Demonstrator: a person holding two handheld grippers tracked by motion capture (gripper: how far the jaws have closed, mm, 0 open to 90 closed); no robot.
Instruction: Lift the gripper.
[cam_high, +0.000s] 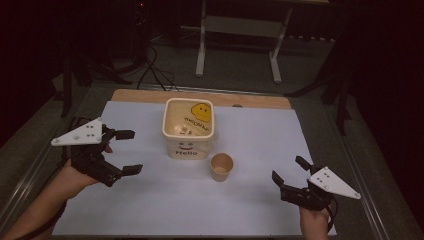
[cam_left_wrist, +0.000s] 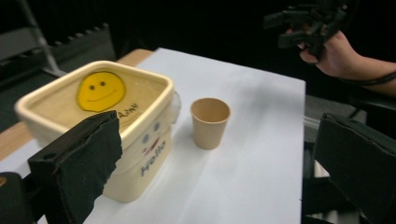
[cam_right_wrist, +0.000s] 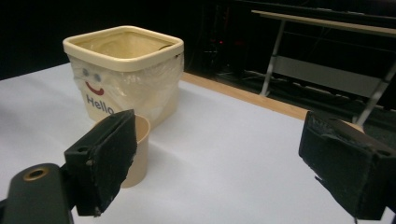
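Cream square plastic bin (cam_high: 189, 129) with yellow smiley lid and "Hello" print sits mid-table on white sheet (cam_high: 165, 200); small tan paper cup (cam_high: 221, 166) just beside its front right corner. Left gripper (cam_high: 129, 152) at left of sheet, forearm angled in from bottom left, jaws spread wide, empty. Right gripper (cam_high: 289, 170) at right, hand low near table edge, jaws wide apart, holding nothing.
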